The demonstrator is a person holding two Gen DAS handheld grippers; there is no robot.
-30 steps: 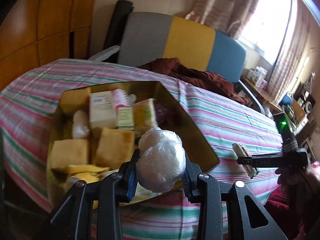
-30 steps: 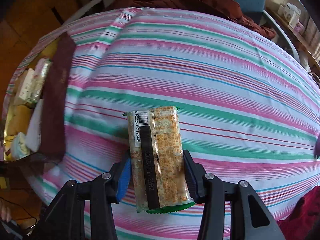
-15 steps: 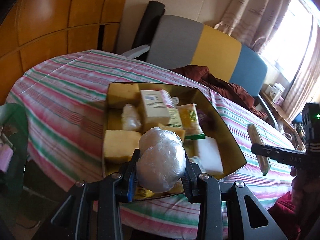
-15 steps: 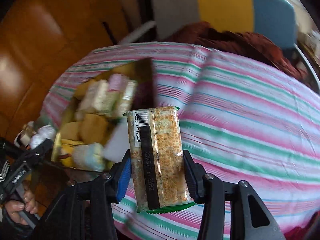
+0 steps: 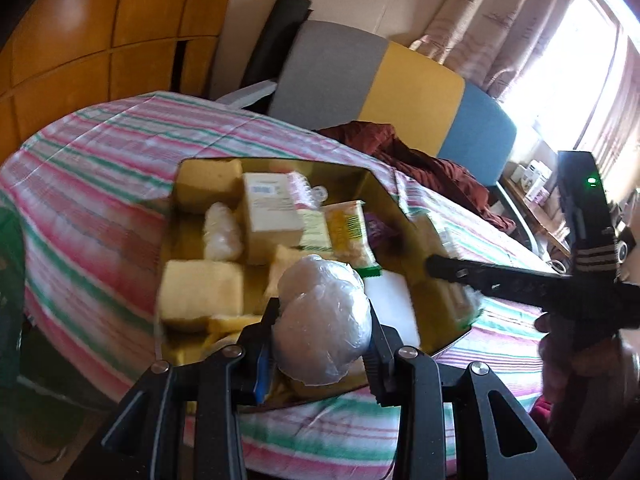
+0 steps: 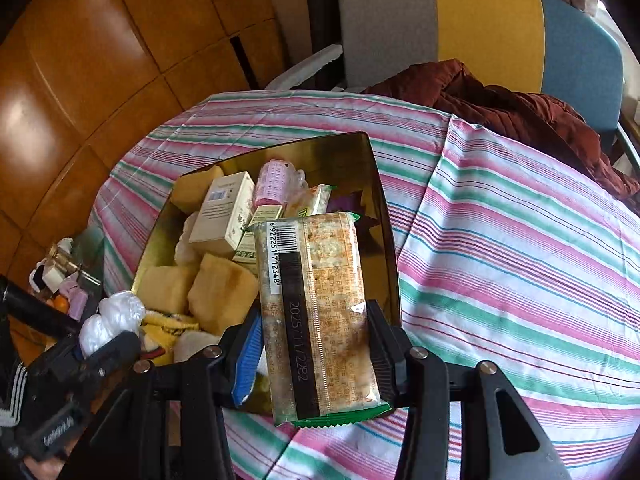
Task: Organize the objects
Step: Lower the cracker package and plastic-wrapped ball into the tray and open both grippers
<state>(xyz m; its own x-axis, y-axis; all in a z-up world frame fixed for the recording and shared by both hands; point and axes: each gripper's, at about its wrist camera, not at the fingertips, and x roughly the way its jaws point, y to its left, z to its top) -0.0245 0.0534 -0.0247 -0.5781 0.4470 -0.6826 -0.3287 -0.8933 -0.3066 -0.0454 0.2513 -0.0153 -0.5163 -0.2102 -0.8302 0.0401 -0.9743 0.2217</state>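
Observation:
A gold tin box (image 5: 384, 196) (image 6: 384, 216) sits on the striped tablecloth, filled with yellow sponge blocks (image 5: 202, 294), a cream carton (image 5: 270, 210) (image 6: 222, 212), a pink roll (image 6: 276, 180) and snack packs. My left gripper (image 5: 320, 334) is shut on a white plastic-wrapped bundle (image 5: 322, 322) (image 6: 110, 320), held over the box's near edge. My right gripper (image 6: 316, 342) is shut on a cracker packet (image 6: 320, 312) with a barcode and date stripe, hovering over the box's near right corner. In the left wrist view the right gripper (image 5: 448, 270) reaches in from the right, its packet blurred.
A chair (image 5: 400, 88) (image 6: 460, 24) with grey, yellow and blue panels stands behind the table, a maroon garment (image 5: 432, 164) (image 6: 500, 100) draped at the table's far edge. Wooden wall panels (image 6: 100, 60) rise at left. Small clutter (image 6: 64, 276) lies left of the box. Striped cloth (image 6: 520, 260) stretches right.
My right gripper carried the cracker packet leftward from the bare striped cloth to above the box. My left gripper shifted slightly with the bundle, the box now more centred in its view.

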